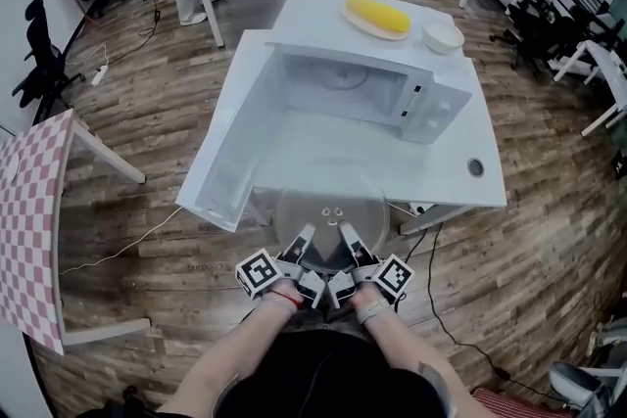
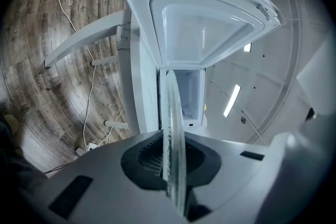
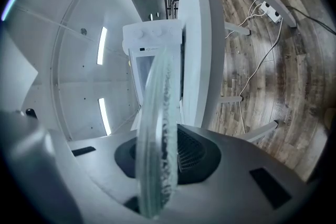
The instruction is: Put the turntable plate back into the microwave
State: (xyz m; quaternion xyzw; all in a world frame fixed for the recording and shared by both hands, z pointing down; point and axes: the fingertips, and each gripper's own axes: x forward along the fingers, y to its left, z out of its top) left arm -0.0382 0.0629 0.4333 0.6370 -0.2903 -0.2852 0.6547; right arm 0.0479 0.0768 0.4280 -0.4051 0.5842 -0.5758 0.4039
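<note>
Left tongs (image 1: 305, 238) and right tongs (image 1: 349, 236) sit side by side, clamped.

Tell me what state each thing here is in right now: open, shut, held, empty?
Microwave door, swung wide open.
Microwave cavity, no plate inside yet.
Glass turntable plate, held in the air outside, in front of the open cavity.
Left gripper, shut on the plate's near rim.
Right gripper, shut on the plate's near rim.
Bowl, upright, looks empty.
</note>
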